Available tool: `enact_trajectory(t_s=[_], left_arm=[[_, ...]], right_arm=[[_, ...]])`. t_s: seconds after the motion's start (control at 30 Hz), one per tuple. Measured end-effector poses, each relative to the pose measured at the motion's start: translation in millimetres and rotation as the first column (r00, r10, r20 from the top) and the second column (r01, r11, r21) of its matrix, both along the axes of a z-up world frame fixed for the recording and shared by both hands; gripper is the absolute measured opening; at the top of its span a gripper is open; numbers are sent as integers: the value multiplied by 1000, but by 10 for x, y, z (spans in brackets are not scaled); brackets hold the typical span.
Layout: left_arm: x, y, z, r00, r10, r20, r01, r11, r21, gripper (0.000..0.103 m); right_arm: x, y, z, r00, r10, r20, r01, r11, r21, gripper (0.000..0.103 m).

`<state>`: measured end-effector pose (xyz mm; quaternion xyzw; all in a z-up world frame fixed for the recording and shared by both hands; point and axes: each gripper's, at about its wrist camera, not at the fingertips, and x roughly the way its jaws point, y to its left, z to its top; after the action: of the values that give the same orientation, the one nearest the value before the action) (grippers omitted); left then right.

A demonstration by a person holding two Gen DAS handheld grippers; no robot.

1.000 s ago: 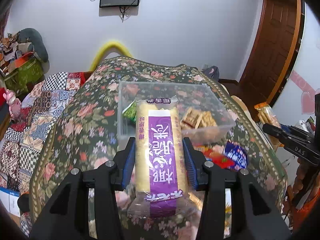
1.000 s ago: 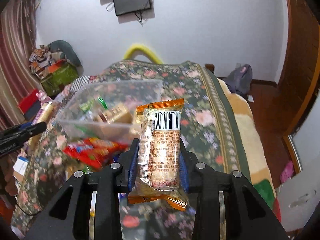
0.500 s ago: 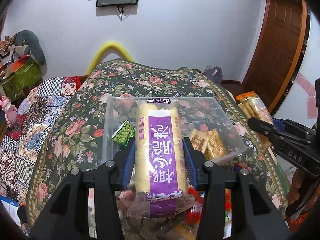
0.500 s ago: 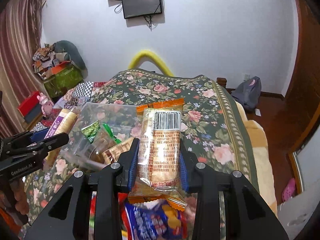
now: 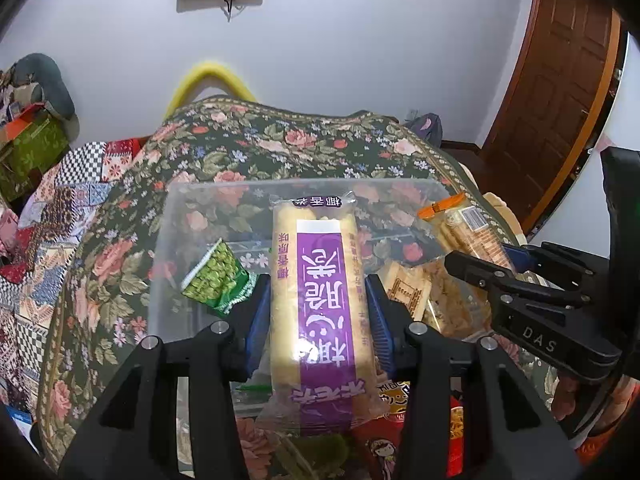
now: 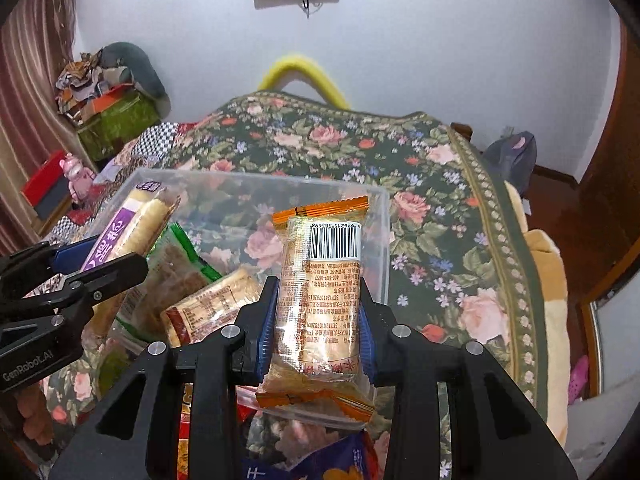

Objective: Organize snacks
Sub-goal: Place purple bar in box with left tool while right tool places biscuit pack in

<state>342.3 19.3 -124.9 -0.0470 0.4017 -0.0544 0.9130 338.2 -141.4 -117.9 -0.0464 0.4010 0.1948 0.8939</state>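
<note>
Left wrist view: the left gripper (image 5: 317, 316) is clenched on a long yellow snack pack with a purple label (image 5: 322, 304), held above the clear rectangular plastic container (image 5: 188, 216) on the floral green bedspread (image 5: 248, 148). Inside the container, left of the pack, lies a small green pea packet (image 5: 216, 280); right of it lie tan biscuit packets (image 5: 408, 292). The right gripper (image 5: 476, 258) crowds over the container's right edge. Red snack bags (image 5: 384, 440) lie just in front of the container.

Right wrist view: the right gripper grasps a clear biscuit pack with orange ends and a barcode (image 6: 320, 292) above the container's right half, its 2 fingers (image 6: 266, 316) pressed on the wrapper.
</note>
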Motion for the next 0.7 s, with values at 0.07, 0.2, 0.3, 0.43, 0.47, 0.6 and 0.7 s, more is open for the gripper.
enact_trajectory(t_s=[0.07, 0.2, 0.3, 0.43, 0.47, 0.6, 0.7], left_arm=[[-2, 3, -31, 1000, 13, -4, -13, 1000, -7, 45], [-68, -9, 10, 1000, 4, 8, -4, 1000, -25, 46], [-156, -28, 90, 1000, -6, 22, 6, 1000, -5, 45], [-327, -18, 219, 999, -18, 45, 17, 1000, 9, 46], [-366, -10, 244, 999, -20, 48, 19, 1000, 9, 46], [-554, 22, 313, 998, -30, 52, 29, 999, 27, 46], [-685, 54, 317, 999, -30, 44, 28, 999, 37, 46]], right_arm=[[-6, 6, -6, 1000, 7, -9, -7, 1000, -2, 32], [-69, 16, 25, 1000, 7, 5, -7, 1000, -14, 33], [-139, -12, 84, 1000, 13, 17, -13, 1000, -10, 33], [-242, -76, 176, 999, 23, 26, -23, 1000, 13, 34], [-277, -100, 195, 999, 26, 29, -26, 999, 18, 34], [-427, -167, 268, 998, 30, 48, -32, 999, 30, 41], [-549, -233, 298, 998, 28, 57, -30, 999, 33, 42]])
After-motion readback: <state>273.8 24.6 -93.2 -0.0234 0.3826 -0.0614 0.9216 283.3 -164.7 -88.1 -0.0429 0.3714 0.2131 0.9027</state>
